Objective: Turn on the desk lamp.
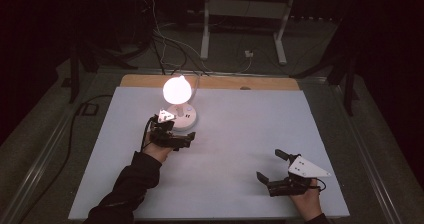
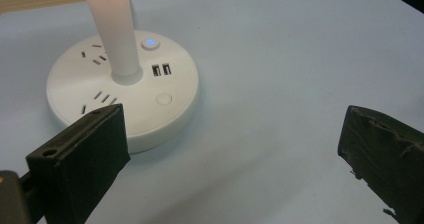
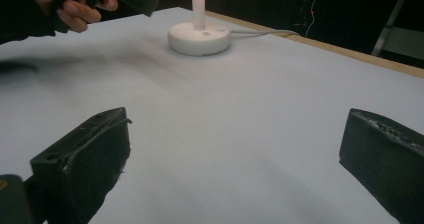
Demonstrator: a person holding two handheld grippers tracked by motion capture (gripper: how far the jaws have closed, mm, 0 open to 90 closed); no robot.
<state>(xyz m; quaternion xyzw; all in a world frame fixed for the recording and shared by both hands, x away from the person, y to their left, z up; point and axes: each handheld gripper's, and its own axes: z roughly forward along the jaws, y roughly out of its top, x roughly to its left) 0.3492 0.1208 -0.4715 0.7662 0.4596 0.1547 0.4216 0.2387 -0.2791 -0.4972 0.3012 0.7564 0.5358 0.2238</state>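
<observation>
A lit lamp stands at the back left of the table, its bulb (image 1: pixel 177 88) glowing above a round white base (image 1: pixel 184 117). In the left gripper view the base (image 2: pixel 125 91) carries socket slots, two USB ports (image 2: pixel 161 70) and a blue-lit button (image 2: pixel 150 44) beside the white stem (image 2: pixel 114 29). My left gripper (image 1: pixel 172 129) (image 2: pixel 235 134) hovers just in front of the base, open, with nothing between its jaws. My right gripper (image 1: pixel 270 165) (image 3: pixel 235 134) rests open and empty at the front right, far from the lamp base (image 3: pixel 199 38).
A white mat (image 1: pixel 240 134) covers the table, with a wooden strip (image 1: pixel 225 82) along the back edge. The lamp's cable (image 3: pixel 265 32) runs off the back. Beyond the table the floor is dark, with cables and a white frame (image 1: pixel 245 14).
</observation>
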